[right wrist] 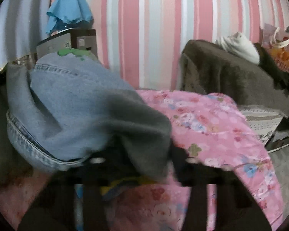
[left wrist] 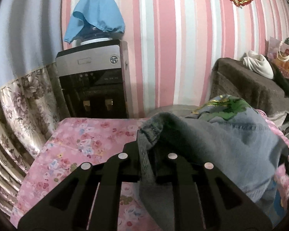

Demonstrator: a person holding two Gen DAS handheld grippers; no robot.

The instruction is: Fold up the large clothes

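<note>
A large denim garment (left wrist: 231,144) with a grey fleecy inside lies heaped on a bed with a pink floral sheet (left wrist: 82,140). My left gripper (left wrist: 144,144) is shut on its grey ribbed edge (left wrist: 144,165), which runs up between the fingers and hangs over their tips. In the right wrist view the same garment (right wrist: 77,105) is lifted in a mound at the left, its stitched denim hem (right wrist: 28,144) showing. My right gripper (right wrist: 148,154) is blurred, and a dark grey fold is pinched between its fingers and hides the tips.
A water dispenser (left wrist: 92,77) with a blue cloth (left wrist: 96,13) over its bottle stands against the striped wall. A floral curtain (left wrist: 19,105) hangs at the left. To the right, a brown-covered seat (right wrist: 221,73) holds a white bundle (right wrist: 240,46) and a gift bag (left wrist: 285,57).
</note>
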